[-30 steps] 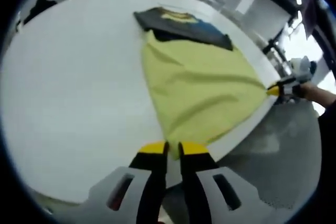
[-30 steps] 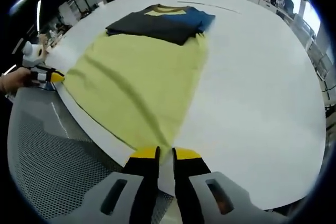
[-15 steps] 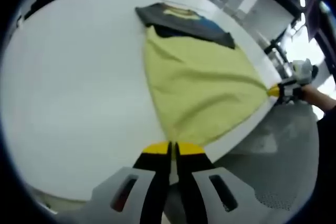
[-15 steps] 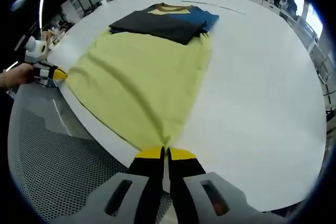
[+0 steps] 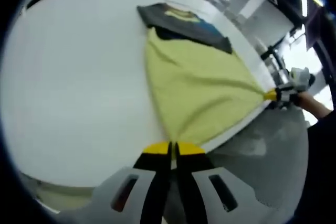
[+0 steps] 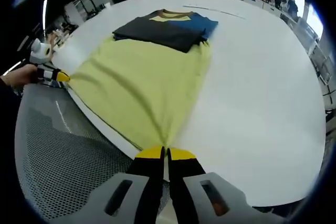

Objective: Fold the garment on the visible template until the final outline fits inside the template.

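A garment lies flat on the white table (image 5: 73,77) (image 6: 262,87). Its lower part is yellow-green (image 5: 199,87) (image 6: 142,82), and its far end is folded into a dark grey and blue block (image 5: 184,22) (image 6: 165,27). My left gripper (image 5: 171,149) is shut on one near hem corner at the table's edge. My right gripper (image 6: 165,153) is shut on the other hem corner. Each shows in the other's view, the right gripper (image 5: 270,95) and the left gripper (image 6: 62,77), with the hem stretched taut between them.
Grey mesh flooring (image 5: 262,166) (image 6: 58,156) lies below the table's near edge. A hand (image 6: 18,75) holds the left gripper. A thin dark line (image 6: 212,10) marks the table beyond the garment. Desks and clutter stand far behind.
Both grippers' jaws, slightly apart a second ago, have shut on the hem corners. The yellow-green cloth now lies tauter and smoother between them.
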